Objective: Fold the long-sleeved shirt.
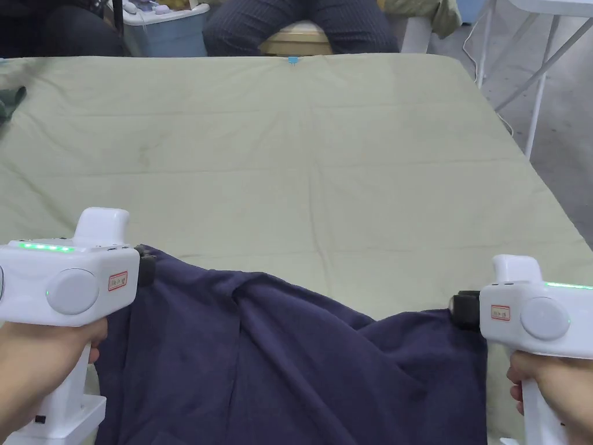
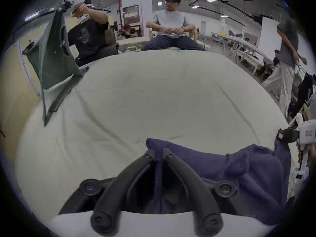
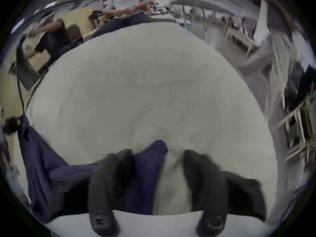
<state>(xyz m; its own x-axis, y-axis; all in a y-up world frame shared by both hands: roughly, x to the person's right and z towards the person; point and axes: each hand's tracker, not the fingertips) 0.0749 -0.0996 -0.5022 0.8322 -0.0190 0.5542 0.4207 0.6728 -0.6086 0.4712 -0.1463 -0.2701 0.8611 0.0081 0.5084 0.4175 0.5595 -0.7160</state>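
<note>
A navy long-sleeved shirt (image 1: 289, 359) lies bunched at the near edge of the table (image 1: 324, 162), which is covered in pale green cloth. My left gripper (image 1: 146, 269) is at the shirt's upper left corner. In the left gripper view its jaws (image 2: 158, 155) are shut on a fold of the navy shirt (image 2: 230, 172). My right gripper (image 1: 463, 310) is at the shirt's upper right corner. In the blurred right gripper view the right gripper (image 3: 158, 155) has its jaws wide apart, and the navy shirt (image 3: 148, 163) rests against the left jaw only.
A person sits beyond the table's far edge (image 2: 171, 25). At the far left another person (image 2: 89, 33) lifts a dark green garment (image 2: 51, 52) with grippers. A blue bin (image 1: 165, 29) stands behind the table, white folding-table legs (image 1: 538, 75) to the right.
</note>
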